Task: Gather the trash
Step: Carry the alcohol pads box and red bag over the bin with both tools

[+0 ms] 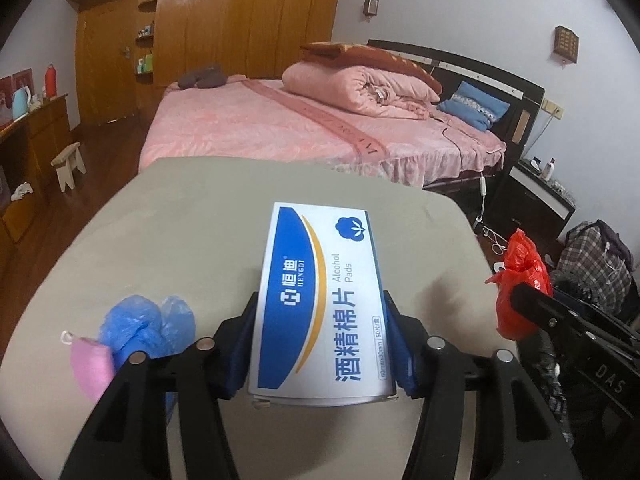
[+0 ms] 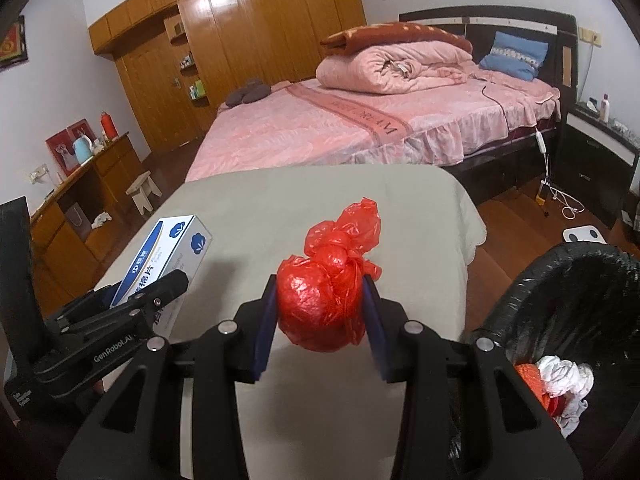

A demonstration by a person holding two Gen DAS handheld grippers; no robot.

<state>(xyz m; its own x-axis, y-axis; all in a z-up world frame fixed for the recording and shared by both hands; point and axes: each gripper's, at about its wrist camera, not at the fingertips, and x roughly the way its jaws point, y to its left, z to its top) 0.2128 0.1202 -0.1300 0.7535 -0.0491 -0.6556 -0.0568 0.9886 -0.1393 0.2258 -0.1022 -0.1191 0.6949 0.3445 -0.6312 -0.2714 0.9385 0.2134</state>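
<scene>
My left gripper (image 1: 320, 300) is shut on a white-and-blue alcohol pads box (image 1: 320, 276), its blue pads pressed on the long sides. The box hangs just above the beige-covered table (image 1: 180, 220). My right gripper (image 2: 319, 284) is shut on a knotted red plastic bag (image 2: 324, 304), also off the cloth. From the right wrist, the box (image 2: 172, 240) and left gripper (image 2: 176, 280) sit at the left. From the left wrist, the red bag (image 1: 518, 276) is at the right. Crumpled blue shoe covers (image 1: 148, 324) and a pink mask (image 1: 90, 364) lie on the table's left.
A bin with a black liner (image 2: 560, 280) stands right of the table, with white and red scraps (image 2: 560, 376) inside. A pink bed (image 2: 380, 128) lies beyond the table. A wooden dresser (image 2: 80, 200) and small stool (image 2: 144, 192) stand at the left.
</scene>
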